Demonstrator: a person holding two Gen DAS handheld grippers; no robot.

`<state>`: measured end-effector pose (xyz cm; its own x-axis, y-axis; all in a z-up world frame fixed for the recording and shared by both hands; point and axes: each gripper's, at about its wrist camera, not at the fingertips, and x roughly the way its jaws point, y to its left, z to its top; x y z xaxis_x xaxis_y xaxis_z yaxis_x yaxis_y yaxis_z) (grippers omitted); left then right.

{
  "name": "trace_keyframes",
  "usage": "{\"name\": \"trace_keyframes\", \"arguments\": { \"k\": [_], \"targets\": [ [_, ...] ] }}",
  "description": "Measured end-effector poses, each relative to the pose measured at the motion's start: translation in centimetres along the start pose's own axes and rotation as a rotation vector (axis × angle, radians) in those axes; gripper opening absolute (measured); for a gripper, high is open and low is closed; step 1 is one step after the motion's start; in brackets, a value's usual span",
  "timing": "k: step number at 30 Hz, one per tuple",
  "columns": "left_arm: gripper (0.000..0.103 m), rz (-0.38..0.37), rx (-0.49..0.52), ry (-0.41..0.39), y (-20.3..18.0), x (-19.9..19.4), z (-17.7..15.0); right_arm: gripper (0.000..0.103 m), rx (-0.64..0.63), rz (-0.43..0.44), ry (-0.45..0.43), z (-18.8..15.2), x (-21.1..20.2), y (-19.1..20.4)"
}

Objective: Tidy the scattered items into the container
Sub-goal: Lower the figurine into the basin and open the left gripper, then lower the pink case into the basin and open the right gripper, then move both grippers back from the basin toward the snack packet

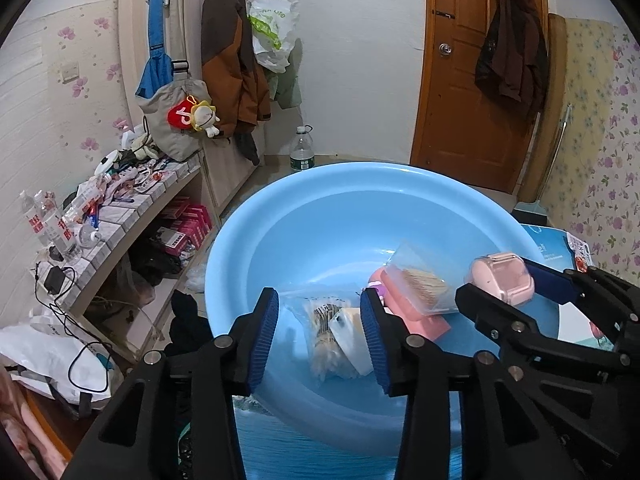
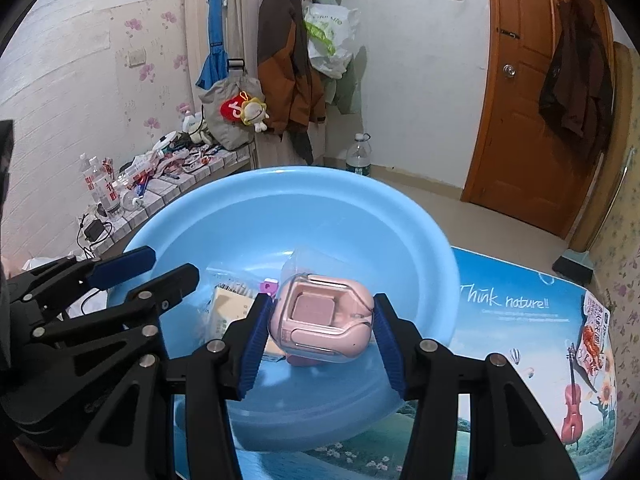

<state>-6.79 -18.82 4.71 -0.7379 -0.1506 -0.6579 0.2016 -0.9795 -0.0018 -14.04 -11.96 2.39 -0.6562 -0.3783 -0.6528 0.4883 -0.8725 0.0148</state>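
Blue plastic fills the middle of both views: a wide round basin sitting on a printed picture board. At the far left, a tiled shelf holds bottles, packets and a charger with its cord.

Next comes the left gripper, held over the near part of the basin with its blue-padded jaws apart and nothing pressed between them. Seen through the gap, a clear bag of small items lies on the basin floor. Just to the right of it a pink block lies in the basin, and a clear box of toothpicks rests on it.

Further right, the right gripper hangs above the basin's near side with its jaws clamped on a pink case with a clear cover; both pads press its sides, and it is held in the air, clear of the basin floor.

At the far right, a brown wooden door has a dark garment hanging on it.
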Motion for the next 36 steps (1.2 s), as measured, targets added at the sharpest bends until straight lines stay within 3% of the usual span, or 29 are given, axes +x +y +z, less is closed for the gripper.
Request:
{"name": "trace_keyframes", "arguments": {
  "k": [10, 25, 30, 36],
  "targets": [
    [0.041, 0.012, -0.018, 0.000, 1.0, -0.1, 0.1, 0.052, -0.006, 0.047, 0.067, 0.4, 1.8, 0.4],
    [0.042, 0.013, -0.023, 0.005, 0.9, 0.2, 0.0, 0.053, -0.038, 0.020, 0.072, 0.6, 2.0, 0.5],
    [0.043, 0.014, -0.025, 0.004, 0.9, 0.1, 0.0, 0.064, -0.032, 0.001, 0.059, 0.5, 1.6, 0.1],
    [0.043, 0.014, -0.019, 0.006, 0.6, 0.1, 0.0, 0.064, -0.022, 0.003, 0.052, 0.3, 1.3, -0.3]
  ]
}}
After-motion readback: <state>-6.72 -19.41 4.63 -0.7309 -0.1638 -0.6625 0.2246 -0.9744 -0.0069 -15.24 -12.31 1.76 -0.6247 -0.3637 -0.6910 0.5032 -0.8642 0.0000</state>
